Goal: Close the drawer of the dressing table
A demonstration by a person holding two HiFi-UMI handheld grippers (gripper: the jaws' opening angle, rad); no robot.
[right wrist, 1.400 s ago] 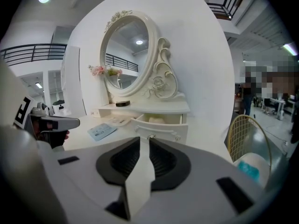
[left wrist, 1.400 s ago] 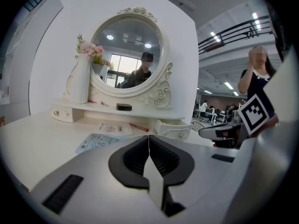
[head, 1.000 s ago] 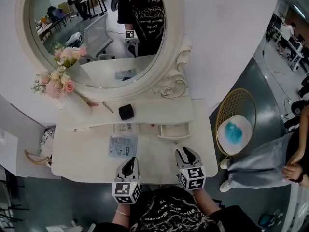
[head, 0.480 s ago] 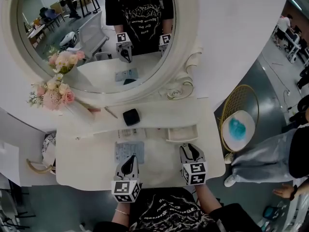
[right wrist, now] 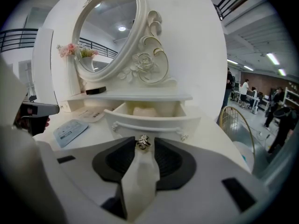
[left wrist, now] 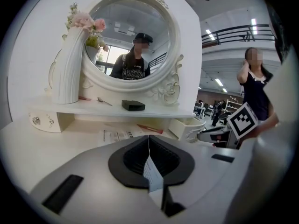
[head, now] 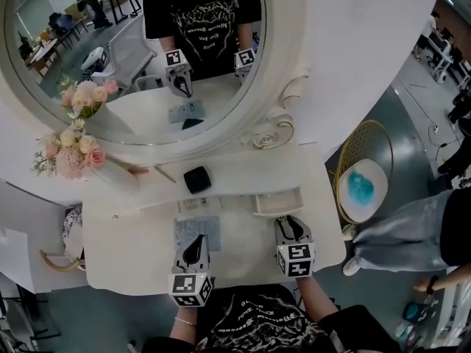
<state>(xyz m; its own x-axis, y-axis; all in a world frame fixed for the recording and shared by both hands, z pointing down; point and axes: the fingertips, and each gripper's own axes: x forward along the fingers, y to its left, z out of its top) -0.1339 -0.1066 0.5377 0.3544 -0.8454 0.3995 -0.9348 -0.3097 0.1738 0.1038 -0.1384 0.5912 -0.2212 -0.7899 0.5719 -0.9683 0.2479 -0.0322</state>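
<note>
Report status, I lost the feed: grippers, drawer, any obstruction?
Left gripper shut, empty. Right gripper jaws just opened, drawer knob at their tips. Drawer open. Nothing blocking it.

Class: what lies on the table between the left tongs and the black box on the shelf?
A bluish printed packet, then a white leaflet, lie between the left tongs and the black box; the head view shows both.

My left gripper (head: pixel 197 243) and right gripper (head: pixel 288 223), at the lower middle of the head view, are grey shells with black jaw linings. Each carries a white cube (head: pixel 193 289) with black square markers. At the bottom edge I wear a black T-shirt (head: pixel 250 331) with white print. 1 thin bracelet (head: pixel 184 322) circles my left wrist.
</note>
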